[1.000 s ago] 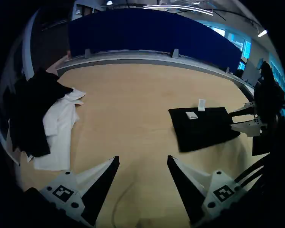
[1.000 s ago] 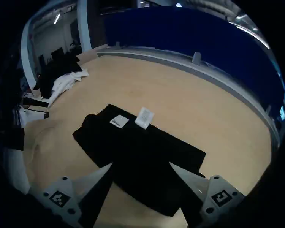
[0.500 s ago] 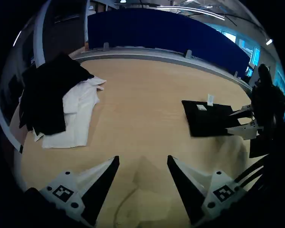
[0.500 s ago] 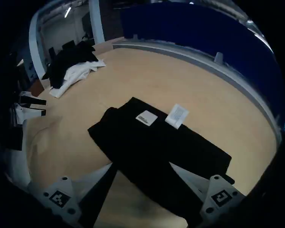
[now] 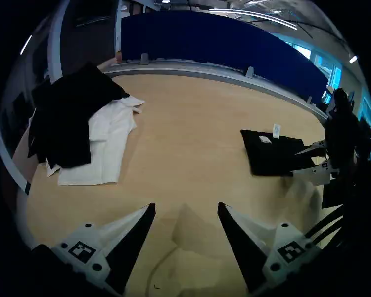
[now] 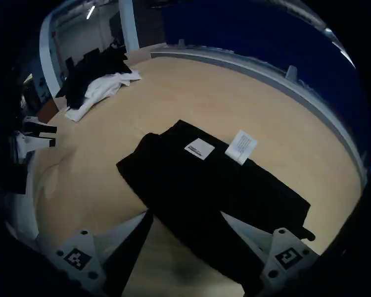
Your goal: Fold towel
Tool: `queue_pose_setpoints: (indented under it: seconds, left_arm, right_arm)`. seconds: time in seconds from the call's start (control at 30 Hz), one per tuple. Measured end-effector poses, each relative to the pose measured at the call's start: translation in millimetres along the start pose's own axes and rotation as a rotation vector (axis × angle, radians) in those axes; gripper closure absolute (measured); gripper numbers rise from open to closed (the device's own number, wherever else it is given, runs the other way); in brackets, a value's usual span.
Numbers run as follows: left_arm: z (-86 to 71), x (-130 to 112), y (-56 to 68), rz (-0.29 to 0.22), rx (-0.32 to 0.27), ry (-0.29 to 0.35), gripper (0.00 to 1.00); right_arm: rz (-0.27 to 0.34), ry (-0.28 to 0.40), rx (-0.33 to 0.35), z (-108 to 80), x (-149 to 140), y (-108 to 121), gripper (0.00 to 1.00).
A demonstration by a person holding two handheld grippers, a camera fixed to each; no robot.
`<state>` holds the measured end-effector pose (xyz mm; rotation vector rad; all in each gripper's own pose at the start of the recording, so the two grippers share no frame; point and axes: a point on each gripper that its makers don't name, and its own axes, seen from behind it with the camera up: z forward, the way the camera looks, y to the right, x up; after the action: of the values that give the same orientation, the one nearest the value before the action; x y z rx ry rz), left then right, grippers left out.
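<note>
the black towel lies right under the right claw

the right gripper (image 6: pixel 185 214) is wide open. its two fingers are spread apart and pinch nothing. the black towel (image 6: pixel 200 183) lies flat on the wooden table (image 6: pixel 264 94), and its near end runs in between and under those fingers. i cannot tell if the fingers touch the cloth or just hang over it.

the towel is long and thin. in the right gripper view it runs on a slant, from up on the left to down on the right. a white label (image 6: pixel 199 148) sits on top of it near the far end, and a white paper tag (image 6: pixel 241 146) sticks out just beside the far edge.

the left gripper (image 5: pixel 185 205) is open too and holds nothing. only bare table is under it. from there the towel is well away, off to the right. a pile with a black cloth (image 5: pixel 67 119) on a white cloth (image 5: pixel 104 143) lies far off on its other side.

so the right hand is much nearer to the towel. i think the next fold has to go along or across that slanted long side, and the left hand would need to come over to help.
</note>
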<state>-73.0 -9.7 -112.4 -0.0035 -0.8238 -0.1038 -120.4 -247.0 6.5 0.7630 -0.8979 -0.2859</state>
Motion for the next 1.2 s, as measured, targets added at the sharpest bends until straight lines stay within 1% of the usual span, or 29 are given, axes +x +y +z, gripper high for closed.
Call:
queue_pose_setpoints:
  seconds: [0.4,0.5,0.93,1.2]
  left_arm:
    - [2.0,-3.6,-0.5,-0.001,0.001,-0.008,0.07]
    - [2.1,-3.5,-0.8,-0.003,0.001,-0.009,0.07]
    - [1.6,-2.6,-3.8,-0.01,0.004,-0.011,0.07]
    - [-0.2,-3.1,-5.4,-0.018,0.004,-0.013,0.07]
  right_arm:
    - [0.0,0.003,-0.005,3.1,4.0,5.5,0.05]
    - [-0.002,0.01,-0.009,3.4,9.5,8.8,0.05]
    - [-0.024,0.038,-0.044,8.3,44.0,36.9,0.05]
    - [-0.031,0.04,-0.055,12.6,55.3,47.3,0.05]
